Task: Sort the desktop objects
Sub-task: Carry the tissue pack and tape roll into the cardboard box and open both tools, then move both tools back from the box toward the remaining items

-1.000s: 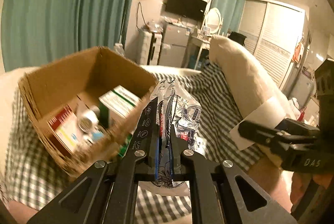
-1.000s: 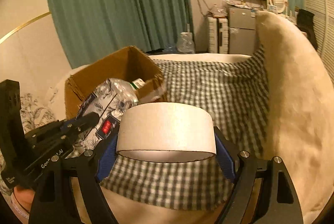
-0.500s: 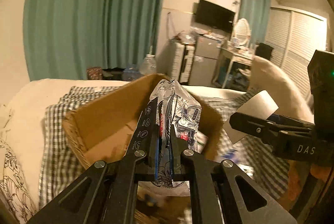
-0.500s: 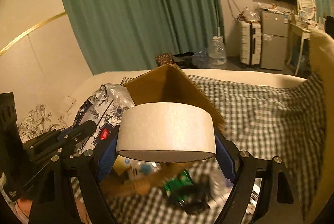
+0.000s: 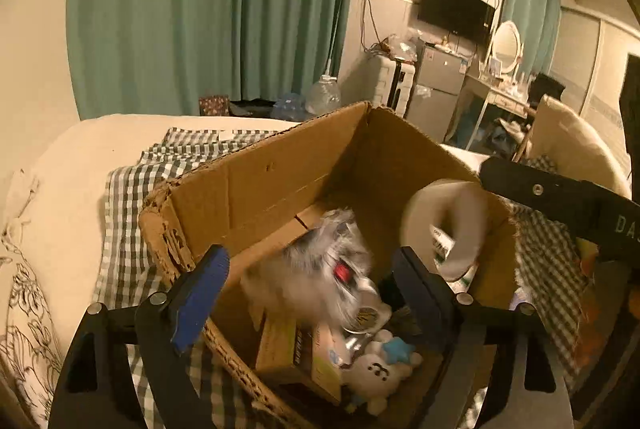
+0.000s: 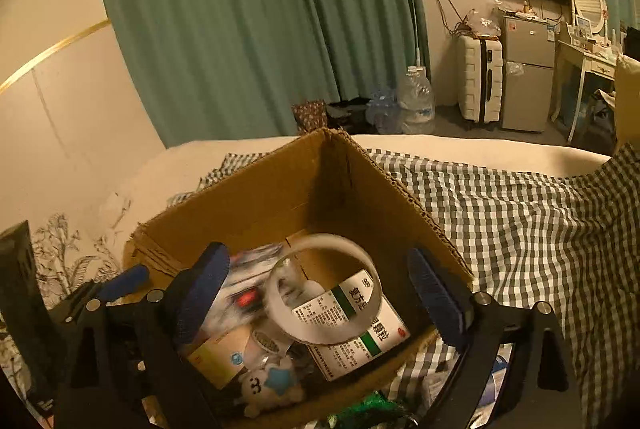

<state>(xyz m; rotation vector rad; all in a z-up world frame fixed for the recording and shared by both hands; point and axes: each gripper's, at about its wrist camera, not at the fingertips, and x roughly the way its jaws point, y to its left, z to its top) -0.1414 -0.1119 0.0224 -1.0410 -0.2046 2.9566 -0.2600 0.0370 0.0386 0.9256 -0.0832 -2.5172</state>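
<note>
Now both grippers are wide open with nothing between their fingers. Under the left gripper, a blurry flowery packet is inside the cardboard box. Under the right gripper, a blurry tape roll is in the box too, above a white medicine box. A small white plush toy lies at the bottom. The box sits on a checked cloth.

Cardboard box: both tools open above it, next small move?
Probably lift both tools clear. The left tool and right tool are open, while the blurred floral pouch and tape roll are inside the cardboard box.
</note>
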